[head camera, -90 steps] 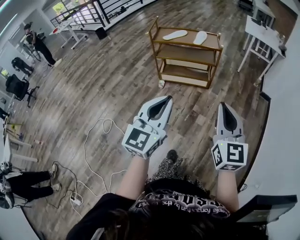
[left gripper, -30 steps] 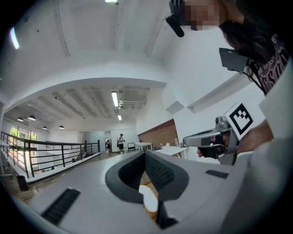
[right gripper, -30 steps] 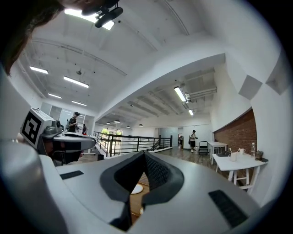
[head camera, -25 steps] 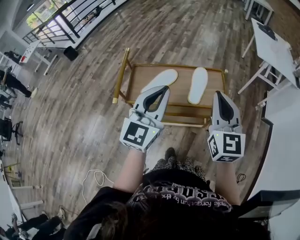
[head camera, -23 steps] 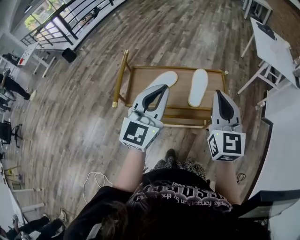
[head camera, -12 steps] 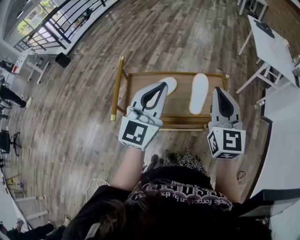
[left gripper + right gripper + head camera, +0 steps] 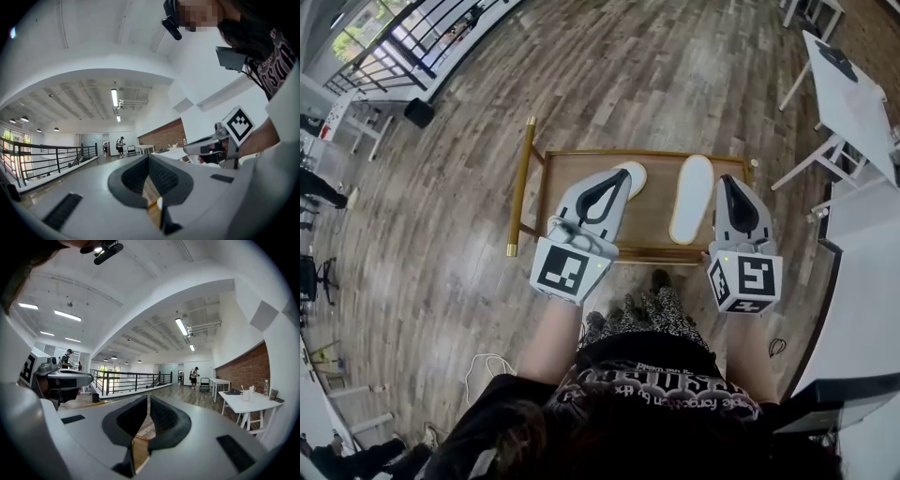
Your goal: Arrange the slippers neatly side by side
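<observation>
Wooden cart shelf (image 7: pixel 654 192), one slipper (image 7: pixel 637 179) under clenched left hand-held gripper (image 7: pixel 621 177), other slipper (image 7: pixel 691 199) beside clenched right hand-held gripper (image 7: pixel 725 182).

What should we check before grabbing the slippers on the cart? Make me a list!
1. Both slippers on the cart: ok. The left slipper and the right slipper lie on its top, apart.
2. Slippers lined up neatly: cannot tell. The left gripper covers most of the left slipper.
3. Grippers empty: ok. Neither the left gripper nor the right gripper holds anything.
4. Jaws open for grabbing: not ok. Both grippers are shut.
5. Grippers close to the slippers: ok. The left gripper hovers over the left slipper, and the right gripper is just beside the right slipper.
</observation>
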